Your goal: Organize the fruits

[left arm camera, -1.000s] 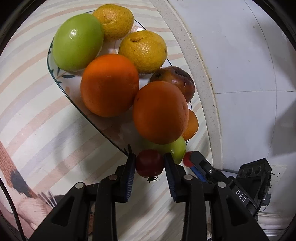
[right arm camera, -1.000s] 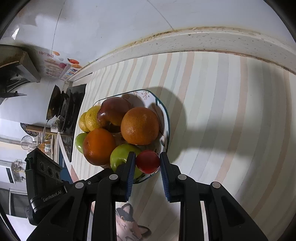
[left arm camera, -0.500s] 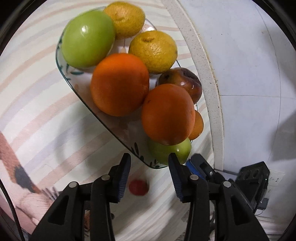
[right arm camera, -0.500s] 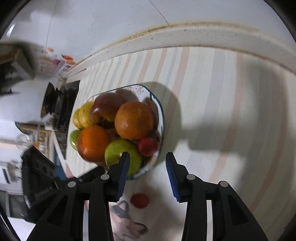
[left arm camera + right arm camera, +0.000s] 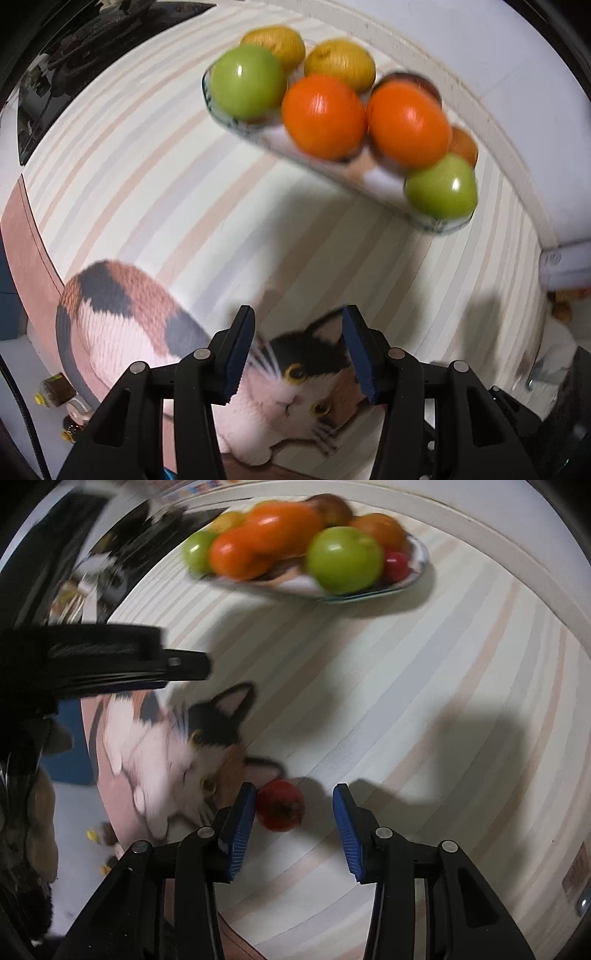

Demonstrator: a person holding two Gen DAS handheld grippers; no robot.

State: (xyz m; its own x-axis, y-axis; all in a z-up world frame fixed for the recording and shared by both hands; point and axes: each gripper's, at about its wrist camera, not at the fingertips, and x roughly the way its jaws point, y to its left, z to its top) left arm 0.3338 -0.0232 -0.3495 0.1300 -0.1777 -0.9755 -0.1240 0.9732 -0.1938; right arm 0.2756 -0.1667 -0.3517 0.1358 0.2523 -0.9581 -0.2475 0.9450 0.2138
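Note:
A glass plate [image 5: 439,226] heaped with green apples [image 5: 248,82], oranges [image 5: 323,115] and yellow citrus [image 5: 340,63] stands on the striped cloth, far from both grippers. My left gripper [image 5: 298,317] hangs over the printed cat; its jaws are opening and nothing is between them. One small red fruit [image 5: 279,805] lies on the cloth between the fingers of my right gripper [image 5: 294,794], close to the left pad [image 5: 242,821], with a wide gap to the other pad. That gripper is open. On the plate [image 5: 354,598], another small red fruit [image 5: 397,565] sits at the right end.
A calico cat picture [image 5: 122,314] covers the near part of the cloth. A white raised ledge [image 5: 517,155] and wall run behind the plate. A dark hob [image 5: 74,55] lies far left. The left gripper's body [image 5: 110,661] shows blurred in the right wrist view.
Both grippers let go of their small red fruits: one landed on the plate, one on the cloth. Both then swung away from the plate toward the cat picture; the right now straddles the fruit on the cloth.

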